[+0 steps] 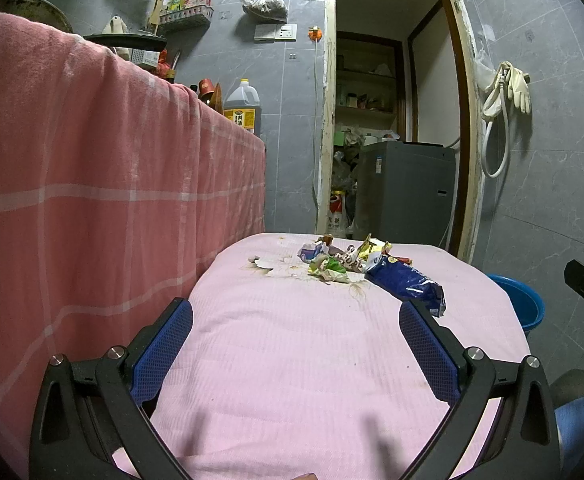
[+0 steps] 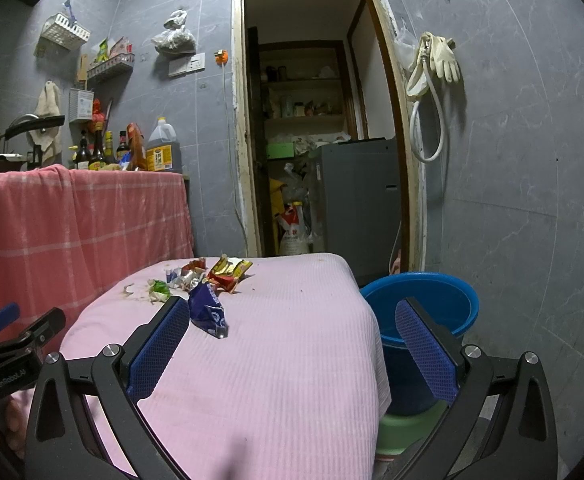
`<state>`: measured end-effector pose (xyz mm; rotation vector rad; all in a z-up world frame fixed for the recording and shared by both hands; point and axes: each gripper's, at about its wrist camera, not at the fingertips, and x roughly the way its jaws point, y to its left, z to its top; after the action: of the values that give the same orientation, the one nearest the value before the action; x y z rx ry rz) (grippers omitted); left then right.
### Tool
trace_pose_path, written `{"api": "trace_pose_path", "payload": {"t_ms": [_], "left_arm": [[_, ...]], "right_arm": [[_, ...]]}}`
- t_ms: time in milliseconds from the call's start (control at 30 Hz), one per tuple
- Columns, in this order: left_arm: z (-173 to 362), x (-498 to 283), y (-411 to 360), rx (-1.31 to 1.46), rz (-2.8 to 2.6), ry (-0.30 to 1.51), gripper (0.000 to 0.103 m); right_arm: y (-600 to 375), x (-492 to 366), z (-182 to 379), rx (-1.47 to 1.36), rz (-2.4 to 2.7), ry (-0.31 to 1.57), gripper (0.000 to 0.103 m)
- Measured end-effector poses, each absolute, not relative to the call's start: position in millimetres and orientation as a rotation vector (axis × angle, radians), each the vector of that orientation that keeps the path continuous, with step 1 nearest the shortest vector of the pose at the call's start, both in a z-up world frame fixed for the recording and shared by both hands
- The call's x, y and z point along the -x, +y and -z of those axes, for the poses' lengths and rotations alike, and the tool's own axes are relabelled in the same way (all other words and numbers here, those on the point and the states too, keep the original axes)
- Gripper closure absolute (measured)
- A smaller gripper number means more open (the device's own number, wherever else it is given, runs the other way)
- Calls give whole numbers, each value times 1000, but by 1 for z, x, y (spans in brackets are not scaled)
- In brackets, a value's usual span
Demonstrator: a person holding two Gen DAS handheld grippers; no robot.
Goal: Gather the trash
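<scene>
- Trash (image 1: 348, 262) lies heaped at the far end of the pink-covered counter (image 1: 292, 360), wrappers touching.
- The blue bag (image 1: 406, 282) lies nearest, its long axis running toward the near right.
- Left hand-held gripper (image 1: 296, 342): wide, holding nothing.
- Right hand-held gripper (image 2: 292, 342): wide too, bag (image 2: 208, 310) ahead-left, just beyond its left finger (likely the nearer).
- A blue bucket (image 2: 424, 300) stands beside the counter's right edge.

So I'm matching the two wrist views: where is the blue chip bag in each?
Left wrist: blue chip bag right of centre, beside the right finger's tip.
Right wrist: blue chip bag left of centre, beside the left finger's tip.
Shared landmark: blue bucket.
</scene>
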<state>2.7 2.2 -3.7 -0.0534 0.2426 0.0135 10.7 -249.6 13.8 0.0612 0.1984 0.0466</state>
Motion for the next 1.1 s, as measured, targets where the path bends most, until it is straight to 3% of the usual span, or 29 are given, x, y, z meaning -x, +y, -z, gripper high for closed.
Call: {"api": "trace_pose_path", "payload": {"t_ms": [1100], "left_arm": [[-19, -29, 13, 59, -43, 210, 2]], "right_arm": [[-234, -32, -23, -11, -111, 97, 0]]}}
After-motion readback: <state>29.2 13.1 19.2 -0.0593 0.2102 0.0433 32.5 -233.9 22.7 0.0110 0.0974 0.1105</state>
